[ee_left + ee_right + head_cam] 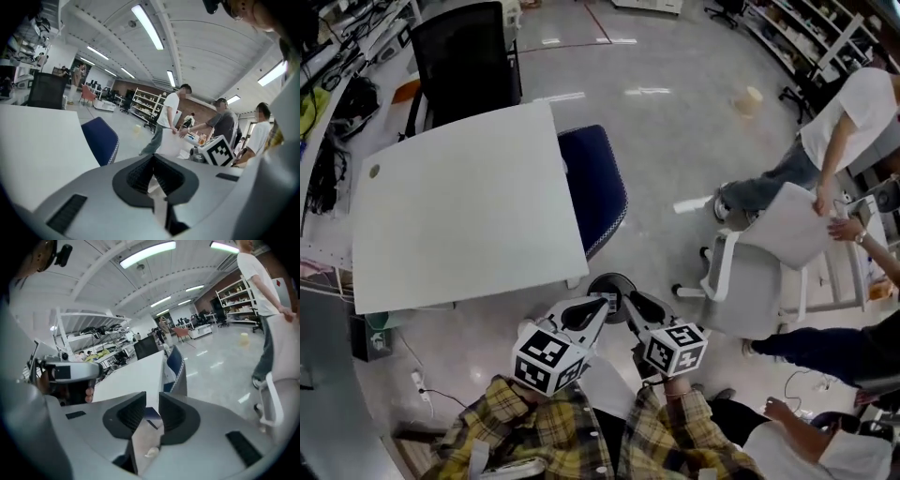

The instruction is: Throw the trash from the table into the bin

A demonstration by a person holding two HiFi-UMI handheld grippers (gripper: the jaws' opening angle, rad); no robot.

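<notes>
From the head view, the left hand-held gripper (598, 307) and the right hand-held gripper (636, 307) are side by side off the white tabletop's (469, 216) near right corner. Their tips are over a dark round bin (612, 281) on the floor.

In the left gripper view, the jaws are pressed together with nothing between them.

In the right gripper view, the jaws are spread and hold nothing.

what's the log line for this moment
left gripper: shut, empty | right gripper: open, empty | both: off table | trash on table: none seen
</notes>
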